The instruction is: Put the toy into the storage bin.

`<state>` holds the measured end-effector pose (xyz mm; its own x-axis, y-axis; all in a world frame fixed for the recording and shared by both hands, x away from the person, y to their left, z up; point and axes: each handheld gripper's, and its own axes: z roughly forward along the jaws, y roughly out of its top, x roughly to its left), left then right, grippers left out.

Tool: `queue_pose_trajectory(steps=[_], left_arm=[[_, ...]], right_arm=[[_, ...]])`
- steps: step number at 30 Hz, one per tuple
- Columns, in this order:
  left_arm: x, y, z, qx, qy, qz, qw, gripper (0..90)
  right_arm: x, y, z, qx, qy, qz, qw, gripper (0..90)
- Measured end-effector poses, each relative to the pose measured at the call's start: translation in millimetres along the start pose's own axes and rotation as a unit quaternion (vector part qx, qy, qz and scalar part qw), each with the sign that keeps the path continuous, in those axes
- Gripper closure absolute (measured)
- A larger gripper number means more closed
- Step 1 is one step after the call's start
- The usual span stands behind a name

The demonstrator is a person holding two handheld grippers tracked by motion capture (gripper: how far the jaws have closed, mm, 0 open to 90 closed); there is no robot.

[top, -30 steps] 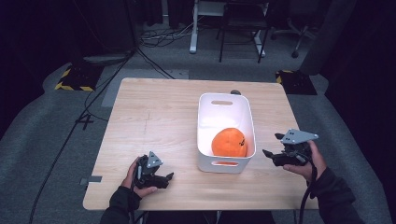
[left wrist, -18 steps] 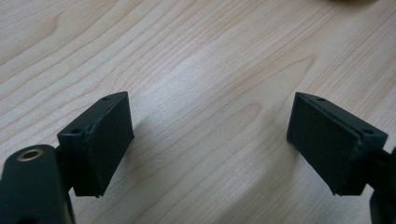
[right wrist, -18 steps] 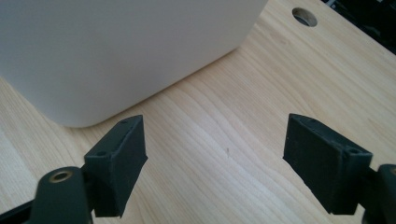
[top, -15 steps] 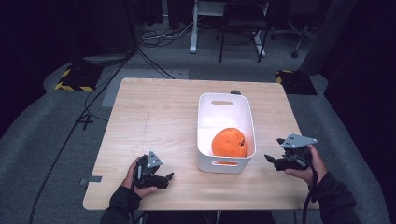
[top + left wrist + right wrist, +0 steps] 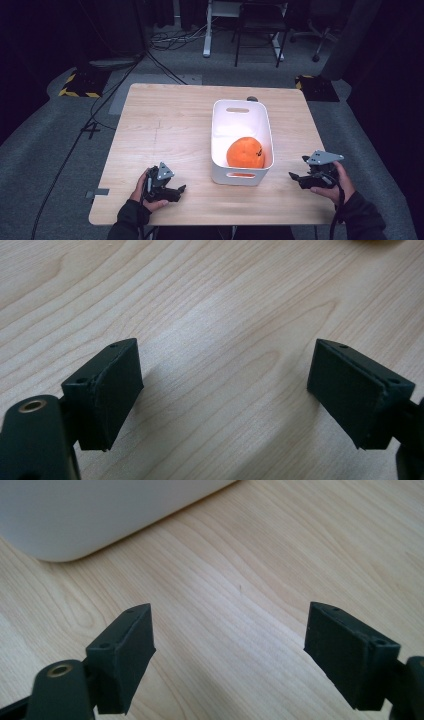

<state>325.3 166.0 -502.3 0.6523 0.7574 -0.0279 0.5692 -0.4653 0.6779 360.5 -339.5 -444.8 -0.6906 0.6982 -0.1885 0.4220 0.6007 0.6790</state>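
Note:
An orange (image 5: pixel 245 152) lies in the near end of a white bin (image 5: pixel 242 107) standing right of the middle of the wooden table (image 5: pixel 165 125). My left gripper (image 5: pixel 182 191) rests low at the table's near left, pointing right toward the bin. Its jaws stand open over bare wood (image 5: pixel 225 390). My right gripper (image 5: pixel 294 177) is right of the bin, near the front edge, pointing left. Its jaws (image 5: pixel 227 650) have just been opening and are open with nothing between them. The bin's rounded corner (image 5: pixel 100 515) is ahead of them.
A small dark object (image 5: pixel 252 98) sits at the table's far edge behind the bin. Bare wood spreads left of the bin. Cables, a chair and desk legs stand on the grey floor beyond the table.
My right gripper has sunk toward the tabletop and drifted slightly nearer the front edge. The left gripper, bin and orange have stayed put.

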Motion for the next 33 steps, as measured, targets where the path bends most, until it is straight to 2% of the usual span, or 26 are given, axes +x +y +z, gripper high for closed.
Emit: queue_pose_trajectory(steps=[16,19,33], left_arm=[[-0.1,0.0,0.0,0.0,0.0,-0.001,1.0,14.6],[0.0,0.0,0.0,0.0,0.0,0.0,1.0,14.6],[-0.1,0.0,0.0,0.0,0.0,-0.001,1.0,14.6]], right_arm=[[-8.2,-27.1,-6.2,0.004,0.003,0.032,0.9995,19.6],[-9.5,-32.2,-7.2,0.006,0.004,0.027,0.9996,19.3],[-14.8,-54.9,-6.7,0.011,-0.007,0.064,0.9979,18.8]])
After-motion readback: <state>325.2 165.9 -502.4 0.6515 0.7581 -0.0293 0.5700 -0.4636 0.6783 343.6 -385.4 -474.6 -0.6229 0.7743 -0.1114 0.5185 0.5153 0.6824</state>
